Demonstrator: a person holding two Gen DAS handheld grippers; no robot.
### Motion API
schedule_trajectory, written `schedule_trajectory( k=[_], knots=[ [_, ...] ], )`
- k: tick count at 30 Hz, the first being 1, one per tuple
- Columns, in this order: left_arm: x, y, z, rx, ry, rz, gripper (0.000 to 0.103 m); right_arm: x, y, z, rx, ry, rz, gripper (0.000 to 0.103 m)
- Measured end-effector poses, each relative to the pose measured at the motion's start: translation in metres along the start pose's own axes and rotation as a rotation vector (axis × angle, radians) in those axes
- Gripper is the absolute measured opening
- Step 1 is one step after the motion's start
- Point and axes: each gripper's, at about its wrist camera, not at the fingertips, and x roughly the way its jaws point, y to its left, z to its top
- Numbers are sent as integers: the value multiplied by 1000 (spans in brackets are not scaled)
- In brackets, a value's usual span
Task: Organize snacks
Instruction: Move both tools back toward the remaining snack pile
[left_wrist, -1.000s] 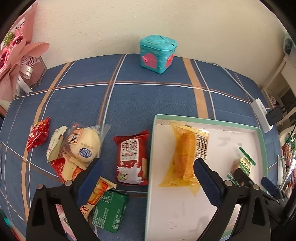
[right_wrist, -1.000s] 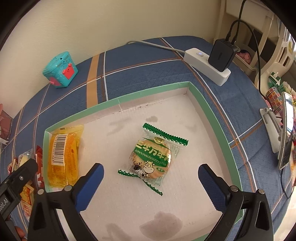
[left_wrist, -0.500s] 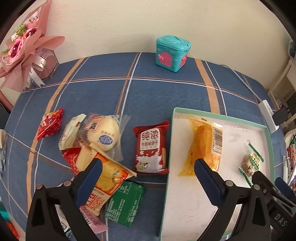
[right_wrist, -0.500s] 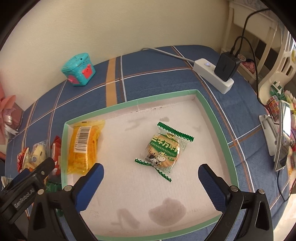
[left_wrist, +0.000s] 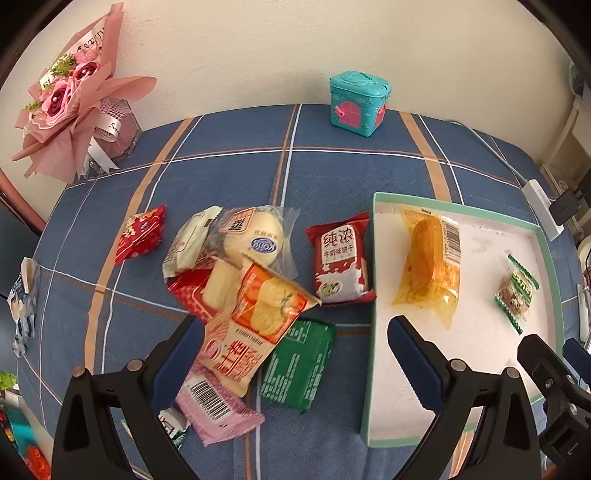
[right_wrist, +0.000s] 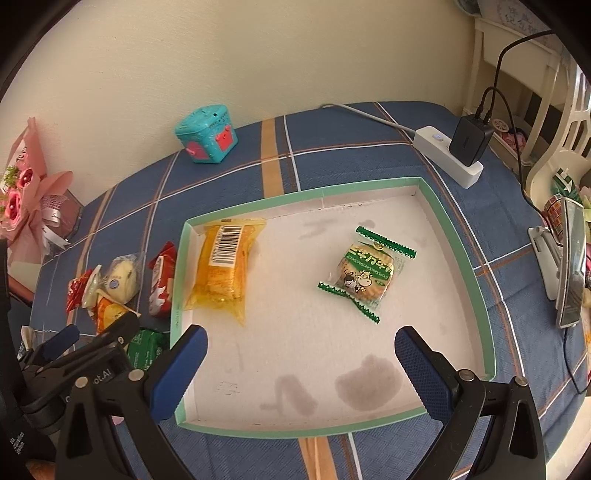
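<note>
We hold the left gripper (left_wrist: 295, 347) with its jaws spread wide and nothing between them, above the loose pile of snacks on the blue plaid tablecloth (left_wrist: 229, 173). Directly between its blue pads lie the orange-and-white packet (left_wrist: 255, 325) and, just beside it, the green packet (left_wrist: 299, 363); a pink barcode wrapper (left_wrist: 216, 411) pokes out under the orange one. Farther out sit the red milk-biscuit packet (left_wrist: 341, 258) (touching the tray's left wall), the clear-wrapped round bun (left_wrist: 255, 240) and a small red sachet (left_wrist: 140, 234) well apart to the left.

Our right gripper (right_wrist: 301, 350) is likewise fully open and empty, hovering over the near part of the white tray (right_wrist: 480, 295) with the green rim. Inside the tray we see the yellow cake packet (right_wrist: 221, 269) against the left wall and the green-edged biscuit packet (right_wrist: 365, 273) near the middle, well apart from each other. Beyond the tray stand a teal toy box (right_wrist: 207, 134), a white power strip (right_wrist: 443, 155) and a pink bouquet (left_wrist: 70, 107).
</note>
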Motion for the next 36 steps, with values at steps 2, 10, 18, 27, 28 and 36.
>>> schedule_trajectory(
  k=[2,10,18,27,28,36],
  knots=[
    [-5,5,-5,1,-4,0,99,-3,3,-5,-6,-3,-7,102],
    [-13,23,-24,-31,4,5,99,-5,22,-33,-61,27,-16,102],
    [-25,41,-48,-34,3,6,99,-7,44,-61,-135,51,-10,101],
    [-29,96,-64,-138,9,51,99,0,65,-70,-173,79,30,101],
    [-28,102,-66,-148,10,54,99,1,68,-70,-174,85,40,101],
    [-14,142,-89,-195,52,68,99,9,111,-79,-240,126,130,101]
  ],
)
